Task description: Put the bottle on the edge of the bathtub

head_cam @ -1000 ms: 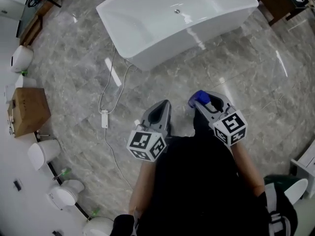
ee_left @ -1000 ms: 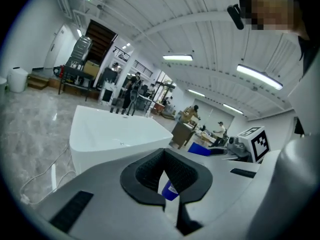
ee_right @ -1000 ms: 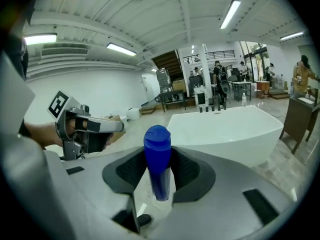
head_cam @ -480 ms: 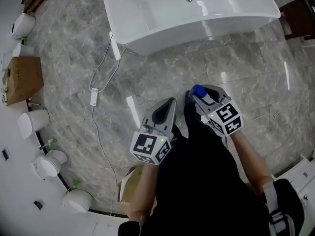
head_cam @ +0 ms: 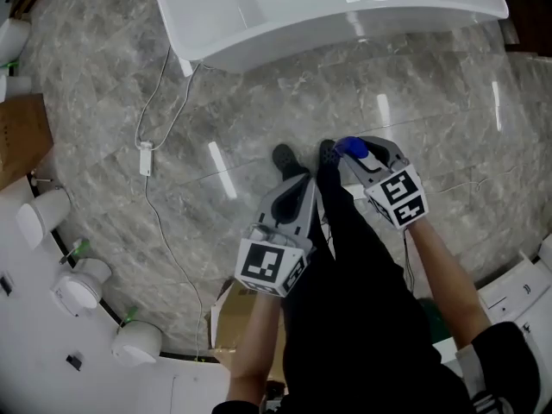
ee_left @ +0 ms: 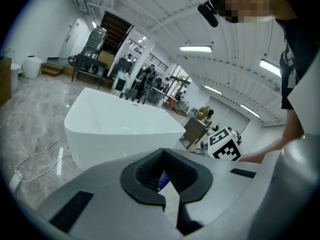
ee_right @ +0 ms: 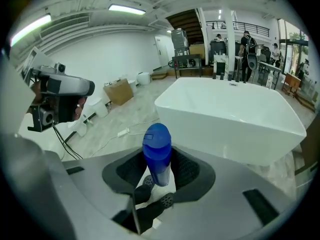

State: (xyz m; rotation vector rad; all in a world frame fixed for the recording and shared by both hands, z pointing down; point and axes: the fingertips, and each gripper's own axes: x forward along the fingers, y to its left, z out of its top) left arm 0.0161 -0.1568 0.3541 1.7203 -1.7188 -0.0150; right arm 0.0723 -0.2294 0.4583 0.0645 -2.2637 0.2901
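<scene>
The white bathtub [head_cam: 345,37] stands on the marble floor ahead, at the top of the head view. It fills the middle distance in the left gripper view [ee_left: 120,126] and the right gripper view [ee_right: 235,114]. My right gripper [head_cam: 358,158] is shut on a bottle with a blue cap [head_cam: 349,147], held upright between the dark pads [ee_right: 157,154]. The left gripper [head_cam: 293,195] hangs beside it at waist height, shut with nothing in it [ee_left: 167,176]. Both are well short of the tub.
A white cable with an adapter [head_cam: 145,158] trails over the floor left of the tub. Toilets [head_cam: 39,218] and a cardboard box [head_cam: 17,136] line the left wall. The person's shoes [head_cam: 285,158] show below the grippers. People and furniture stand behind the tub [ee_right: 245,46].
The tub has slid toward the top of the head view as the person steps toward it. Both grippers keep their pose; the right one still holds the bottle.
</scene>
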